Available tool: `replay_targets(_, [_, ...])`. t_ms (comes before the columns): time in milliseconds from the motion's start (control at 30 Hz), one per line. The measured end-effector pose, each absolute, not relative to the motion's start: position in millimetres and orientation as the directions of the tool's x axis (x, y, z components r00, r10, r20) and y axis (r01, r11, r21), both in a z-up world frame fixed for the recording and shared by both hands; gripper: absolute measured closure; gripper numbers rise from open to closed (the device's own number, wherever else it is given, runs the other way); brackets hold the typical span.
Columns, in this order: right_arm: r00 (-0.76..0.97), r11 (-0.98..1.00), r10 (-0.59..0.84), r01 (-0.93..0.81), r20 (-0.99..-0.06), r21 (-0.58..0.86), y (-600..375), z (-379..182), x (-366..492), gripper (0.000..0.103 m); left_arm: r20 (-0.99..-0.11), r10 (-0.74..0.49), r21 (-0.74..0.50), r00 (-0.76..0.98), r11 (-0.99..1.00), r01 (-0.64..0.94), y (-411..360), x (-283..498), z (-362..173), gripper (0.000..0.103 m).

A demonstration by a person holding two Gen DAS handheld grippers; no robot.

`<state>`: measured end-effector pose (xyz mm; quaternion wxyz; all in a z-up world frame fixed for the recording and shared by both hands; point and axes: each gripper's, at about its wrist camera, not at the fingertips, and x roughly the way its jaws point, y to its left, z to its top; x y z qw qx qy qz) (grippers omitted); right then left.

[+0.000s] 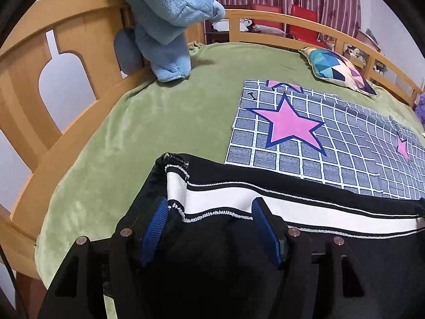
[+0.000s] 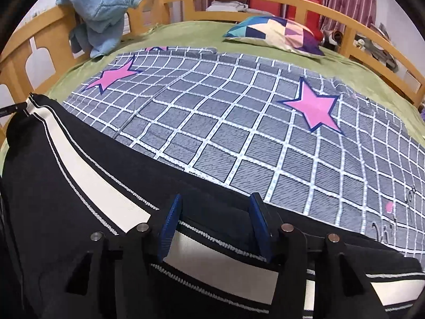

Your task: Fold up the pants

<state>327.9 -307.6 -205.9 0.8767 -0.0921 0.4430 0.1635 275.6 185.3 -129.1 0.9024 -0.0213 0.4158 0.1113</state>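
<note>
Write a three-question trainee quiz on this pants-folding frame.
1. True or false: the pants are black with a white stripe.
2. What hangs over the bed rail? A) blue plush garment B) red towel C) grey jacket
3. What shapes mark the grey checked blanket?

Key: 1 true. 2 A, the blue plush garment. 3 pink stars.

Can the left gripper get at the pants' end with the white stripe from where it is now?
Probably yes: the left gripper is open right over the pants, with the stripe's end lying between its fingers and nothing in the way.
</note>
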Motion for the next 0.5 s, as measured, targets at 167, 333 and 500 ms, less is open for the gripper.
replay_targets(167, [0.478,0.903,0.212,-0.429,-0.852,-0.015,-296.0,-218.8,329.4,0.094,-0.756,0.127,0.002,0.642,0.981,-0.192,183.5,271.6,-121.3,0.040])
replay_targets(333, [0.551,0.897,0.161,-0.428,-0.819,-0.111,-285.4,-215.0,319.8,0.100,-0.745,0.132,0.023,0.654,0.985,-0.173,174.2,267.9,-117.8,0.040])
replay_targets(500, [0.617,0.928,0.181,-0.364,-0.766,-0.073,-293.4,-194.4,322.3,0.100,-0.747,0.148,0.040,0.649,0.983,-0.178,174.5,267.0,-119.2,0.040])
